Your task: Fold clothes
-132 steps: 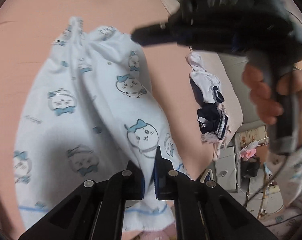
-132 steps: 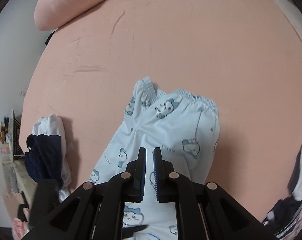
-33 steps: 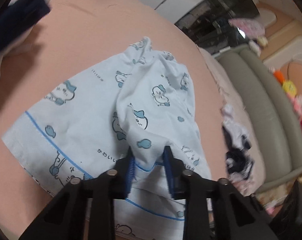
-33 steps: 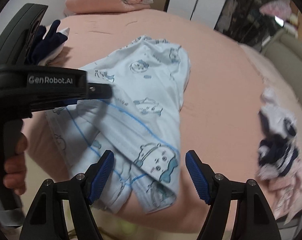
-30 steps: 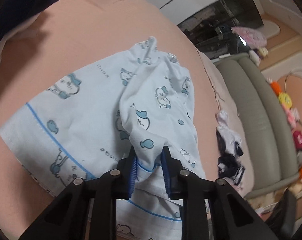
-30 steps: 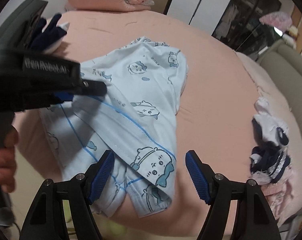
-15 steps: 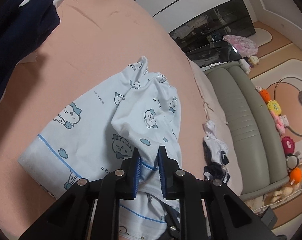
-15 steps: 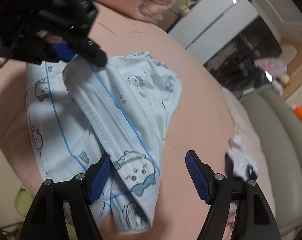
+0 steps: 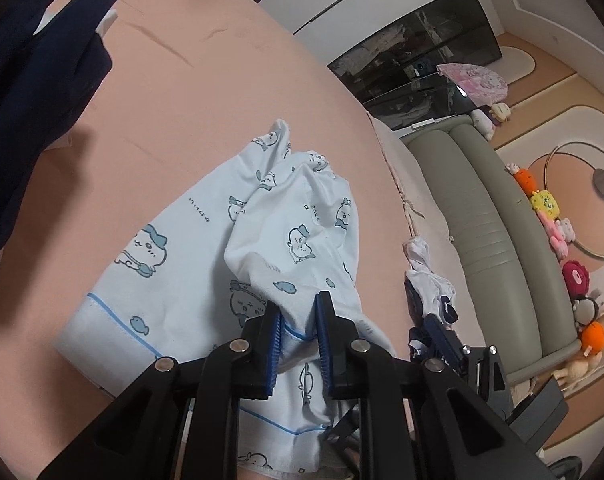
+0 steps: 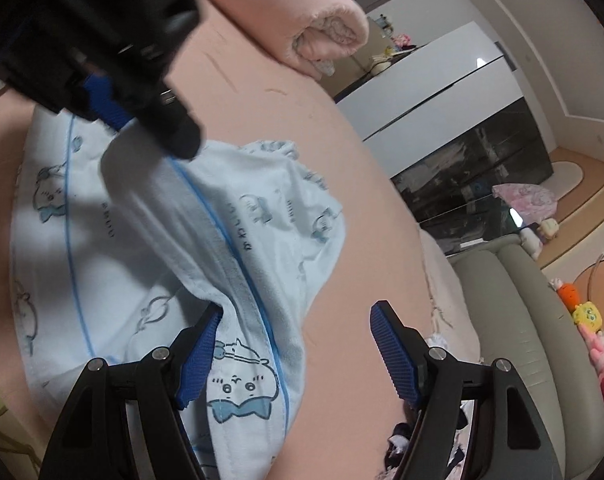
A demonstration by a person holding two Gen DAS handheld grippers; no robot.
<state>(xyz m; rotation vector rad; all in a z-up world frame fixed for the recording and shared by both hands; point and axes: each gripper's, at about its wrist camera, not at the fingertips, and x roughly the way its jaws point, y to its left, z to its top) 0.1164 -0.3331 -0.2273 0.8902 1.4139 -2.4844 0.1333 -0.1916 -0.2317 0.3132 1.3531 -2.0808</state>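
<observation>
Pale blue cotton shorts printed with cartoon animals and edged with a blue stripe (image 9: 205,264) lie on the peach-pink bed sheet (image 9: 189,112), near its near edge. The left gripper (image 9: 297,322) has its jaws nearly closed on a bunched hem fold of the shorts, raised clear of the flat layer beneath. In the right wrist view this fold runs as a taut ridge from the left gripper at upper left down toward the near side. The right gripper (image 10: 293,344) has its jaws spread wide and grips nothing; the hem ridge passes between them, close to the left jaw. A dark navy garment (image 9: 33,80) lies far left. A rolled pink blanket (image 10: 297,12) lies at the far end.
</observation>
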